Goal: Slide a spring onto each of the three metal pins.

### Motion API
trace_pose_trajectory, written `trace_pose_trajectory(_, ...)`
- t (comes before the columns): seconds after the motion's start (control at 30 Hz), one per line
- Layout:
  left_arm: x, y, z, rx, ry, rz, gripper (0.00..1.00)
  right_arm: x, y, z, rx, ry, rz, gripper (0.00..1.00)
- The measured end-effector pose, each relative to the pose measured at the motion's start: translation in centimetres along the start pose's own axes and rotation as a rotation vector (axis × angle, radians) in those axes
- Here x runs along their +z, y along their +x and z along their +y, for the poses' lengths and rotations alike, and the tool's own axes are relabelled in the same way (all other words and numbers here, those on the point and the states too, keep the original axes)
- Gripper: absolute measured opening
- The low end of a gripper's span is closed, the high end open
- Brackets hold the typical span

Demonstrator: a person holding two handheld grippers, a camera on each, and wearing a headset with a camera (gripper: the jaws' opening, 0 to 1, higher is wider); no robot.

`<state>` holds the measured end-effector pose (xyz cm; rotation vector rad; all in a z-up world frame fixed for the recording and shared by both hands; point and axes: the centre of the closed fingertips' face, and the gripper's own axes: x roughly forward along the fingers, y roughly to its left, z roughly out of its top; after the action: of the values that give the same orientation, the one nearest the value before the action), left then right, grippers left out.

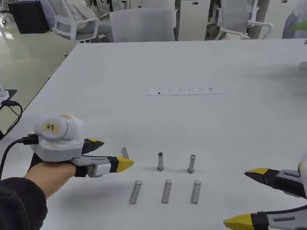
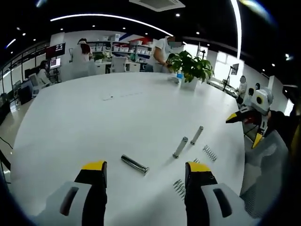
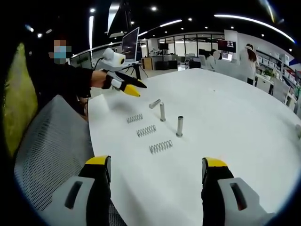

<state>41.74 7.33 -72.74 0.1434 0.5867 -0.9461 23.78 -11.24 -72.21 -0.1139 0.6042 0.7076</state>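
In the head view, the left claw [image 1: 110, 153] is hanging spread, low over the white table [image 1: 144, 110]; its tips are sitting on either side of the fallen pin [image 1: 125, 153], probably to stand it up again. The two upright pins [image 1: 160, 161] are standing to the right of it; the three springs [image 1: 166, 191] are lying in a near row, one before each pin's place, so each is ready to lift; the right claw [image 1: 247, 196] is hovering spread at the near right, holding nothing.

In the left gripper view, the fallen pin [image 2: 135, 164] is lying between the open tips, seemingly untouched.

In the right gripper view, the right claw [image 3: 155, 161] is gaping well apart from the springs [image 3: 146, 130]; I am judging that no spring is on a pin yet.
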Motion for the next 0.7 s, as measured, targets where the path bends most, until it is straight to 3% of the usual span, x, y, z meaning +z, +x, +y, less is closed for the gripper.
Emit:
trace_pose_trajectory(0.53,-0.4,3.0,2.1,0.097,-0.026,0.066,0.51,-0.3,0.5,0.3,0.016,0.005,0.011,0.78)
trace_pose_trajectory(0.7,-1.1,4.0,2.6,0.125,-0.026,0.102,0.45,-0.3,0.6,0.2,0.019,0.006,0.014,0.78)
